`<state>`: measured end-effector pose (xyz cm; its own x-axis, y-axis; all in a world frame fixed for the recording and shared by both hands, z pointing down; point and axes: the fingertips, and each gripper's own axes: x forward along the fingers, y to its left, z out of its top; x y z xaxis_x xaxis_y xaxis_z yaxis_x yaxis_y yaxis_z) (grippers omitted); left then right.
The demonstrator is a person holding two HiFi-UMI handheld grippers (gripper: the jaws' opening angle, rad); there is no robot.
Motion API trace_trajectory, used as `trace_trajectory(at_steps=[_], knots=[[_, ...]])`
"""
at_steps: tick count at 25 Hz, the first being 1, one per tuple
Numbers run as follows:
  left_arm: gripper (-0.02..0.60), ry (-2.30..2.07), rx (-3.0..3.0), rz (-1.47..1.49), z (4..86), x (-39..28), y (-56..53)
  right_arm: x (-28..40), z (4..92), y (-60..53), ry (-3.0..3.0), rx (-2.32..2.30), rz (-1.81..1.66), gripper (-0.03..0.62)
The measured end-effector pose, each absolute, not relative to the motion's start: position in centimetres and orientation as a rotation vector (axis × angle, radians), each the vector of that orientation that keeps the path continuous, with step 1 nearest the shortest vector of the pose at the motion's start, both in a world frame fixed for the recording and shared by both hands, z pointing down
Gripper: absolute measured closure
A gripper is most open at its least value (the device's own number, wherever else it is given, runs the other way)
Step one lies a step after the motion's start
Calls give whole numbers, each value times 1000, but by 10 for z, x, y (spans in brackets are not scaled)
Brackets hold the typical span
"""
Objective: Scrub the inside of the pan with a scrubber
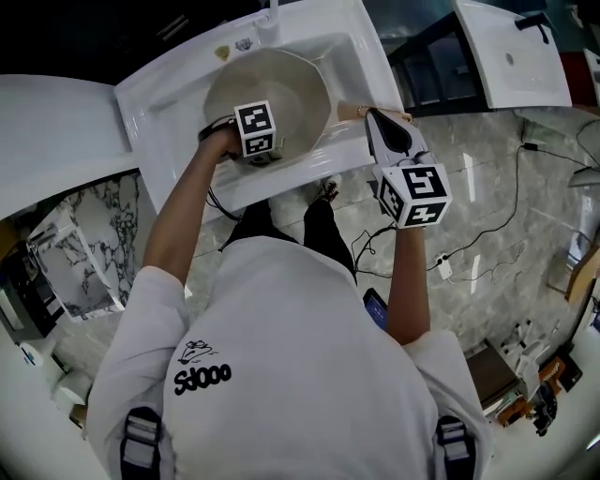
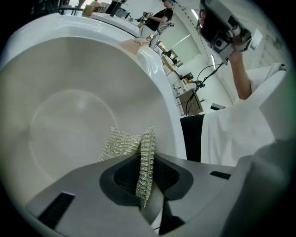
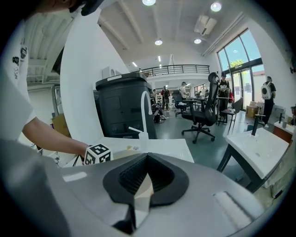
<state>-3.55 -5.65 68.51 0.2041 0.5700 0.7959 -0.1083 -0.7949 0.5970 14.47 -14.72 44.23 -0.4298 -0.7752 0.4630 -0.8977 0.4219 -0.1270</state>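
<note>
A pale beige pan [image 1: 286,84] lies in the white sink [image 1: 164,108]. My left gripper [image 1: 268,155] reaches down into the pan, shut on a silvery mesh scrubber. In the left gripper view the scrubber [image 2: 121,142] is folded between the jaws of the left gripper [image 2: 147,159] and rests against the pan's inner wall [image 2: 64,111]. My right gripper [image 1: 371,114] is at the pan's tan handle [image 1: 349,111] on the sink's right edge. In the right gripper view the right gripper [image 3: 147,161] has its jaws closed together, with a beige strip showing between the pads.
A faucet [image 1: 272,13] stands at the sink's back edge. A second white basin [image 1: 511,56] is at the upper right. Cables [image 1: 487,234] trail over the marble floor. A dark cabinet [image 3: 122,104] and an office chair [image 3: 203,111] stand behind the sink.
</note>
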Motion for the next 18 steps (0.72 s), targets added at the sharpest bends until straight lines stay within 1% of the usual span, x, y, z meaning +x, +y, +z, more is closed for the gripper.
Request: trace_trajectory(at_steps=[8,18], knots=[[518,338,1839,1920,691,-73,-70,140,441,-164,-2408,1327,499,585],[518,201,1808,2122,697,-107,-110,145,461,-173,-2401,1276,561,585]])
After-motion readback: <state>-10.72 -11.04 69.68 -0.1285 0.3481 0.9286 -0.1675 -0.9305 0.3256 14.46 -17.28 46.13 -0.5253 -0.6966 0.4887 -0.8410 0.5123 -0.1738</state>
